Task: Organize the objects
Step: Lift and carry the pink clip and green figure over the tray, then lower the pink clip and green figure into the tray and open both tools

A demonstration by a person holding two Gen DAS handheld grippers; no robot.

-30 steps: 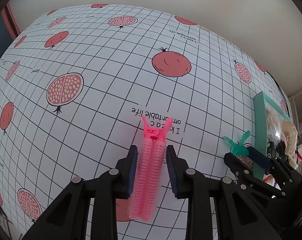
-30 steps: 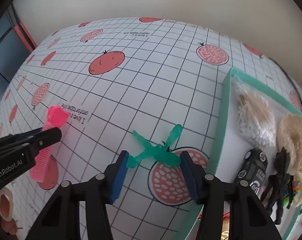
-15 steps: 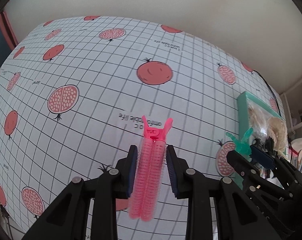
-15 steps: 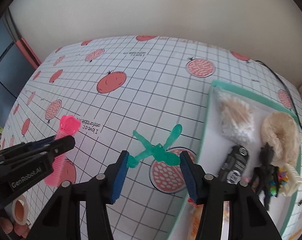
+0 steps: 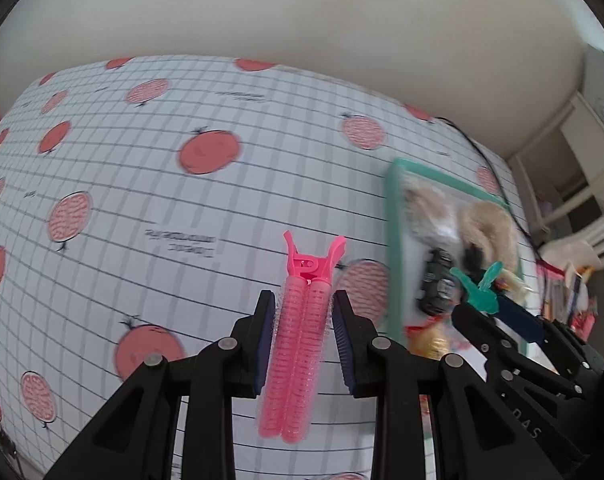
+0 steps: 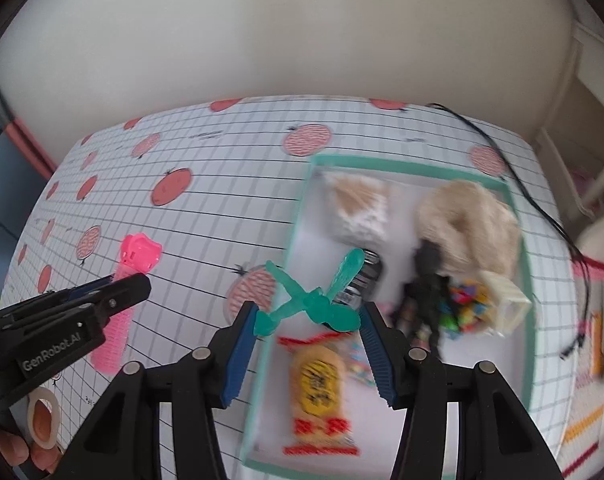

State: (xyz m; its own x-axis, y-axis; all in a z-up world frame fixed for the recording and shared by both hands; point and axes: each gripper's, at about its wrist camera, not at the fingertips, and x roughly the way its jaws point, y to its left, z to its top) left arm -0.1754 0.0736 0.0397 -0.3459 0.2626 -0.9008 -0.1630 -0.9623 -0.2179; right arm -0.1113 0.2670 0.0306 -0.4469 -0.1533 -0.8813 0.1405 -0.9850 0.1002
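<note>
Left gripper (image 5: pixel 302 300): clamped on pink clip (image 5: pixel 297 344), pads pressing both flanks. Right gripper (image 6: pixel 308 308): clamped on green clip (image 6: pixel 314 300), held by its lower ends, with its arms fanning out forward in an X.

Both clips off the cloth (image 5: pixel 141 200), carried in the air. Pink clip's long axis parallel to the fingers, forked hinge end pointing away from the camera, bristled body running back between the pads and past them toward the wrist. Green clip's span crosswise to the fingers.

Tray (image 6: pixel 406 166) to the right of both. Seen from the right wrist, green clip hanging about over the tray's left rim, with a snack packet (image 6: pixel 318 384) just below it in frame and a black item (image 6: pixel 426 280) and fluffy band (image 6: pixel 470 220) farther in. Seen from the left wrist, tray ahead and to the right, pink clip over bare cloth, short of the rim. So: right hand nearer, probably first to drop.

Likely step: carrying both clips to the tray. For the right, a short push forward and right, then letting go over a bare patch of white floor. For the left, a longer swing rightward, best kept behind the right gripper to avoid a knock. Heavy blur in both views, so exact height above the tray impossible to judge.
</note>
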